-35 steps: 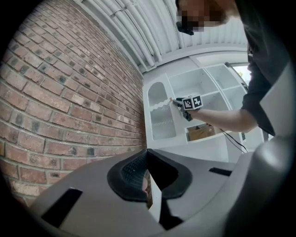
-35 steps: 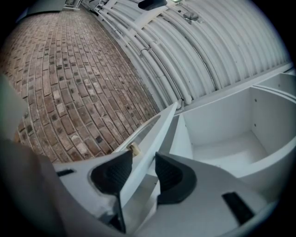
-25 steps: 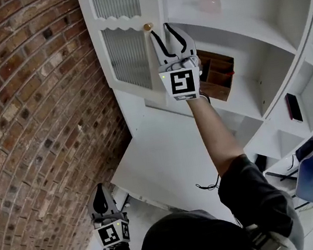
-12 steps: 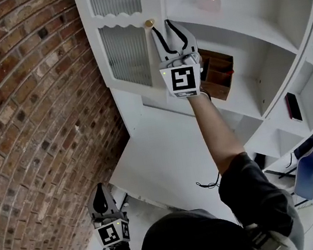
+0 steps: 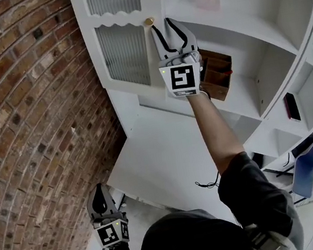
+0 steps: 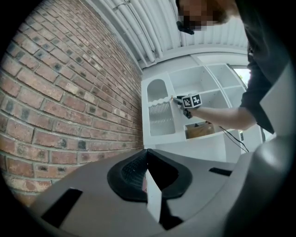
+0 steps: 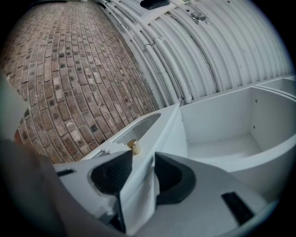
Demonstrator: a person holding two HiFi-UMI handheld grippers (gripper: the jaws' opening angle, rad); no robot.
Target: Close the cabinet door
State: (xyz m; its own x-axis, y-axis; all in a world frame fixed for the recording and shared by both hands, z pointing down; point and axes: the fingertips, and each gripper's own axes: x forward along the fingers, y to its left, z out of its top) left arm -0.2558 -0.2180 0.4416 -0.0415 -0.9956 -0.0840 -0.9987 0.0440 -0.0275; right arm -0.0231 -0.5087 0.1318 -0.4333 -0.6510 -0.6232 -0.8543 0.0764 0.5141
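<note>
The white cabinet door (image 5: 124,55) with ribbed glass panels and a small brass knob (image 5: 149,21) stands swung open at the cabinet's left. My right gripper (image 5: 161,24) is raised to the door's free edge just right of the knob. In the right gripper view the door edge (image 7: 152,134) runs between the two dark pads, which press on both faces, and the knob (image 7: 134,146) sits just beyond the left pad. My left gripper (image 5: 100,187) hangs low by the brick wall, shut and holding nothing (image 6: 147,152).
A brick wall (image 5: 32,130) runs close along the left. Open shelves hold a pink vase (image 5: 208,0), a brown wooden box (image 5: 218,75) and a dark flat object (image 5: 292,107). A white counter (image 5: 163,162) juts out below. A blue chair (image 5: 310,176) stands at the right.
</note>
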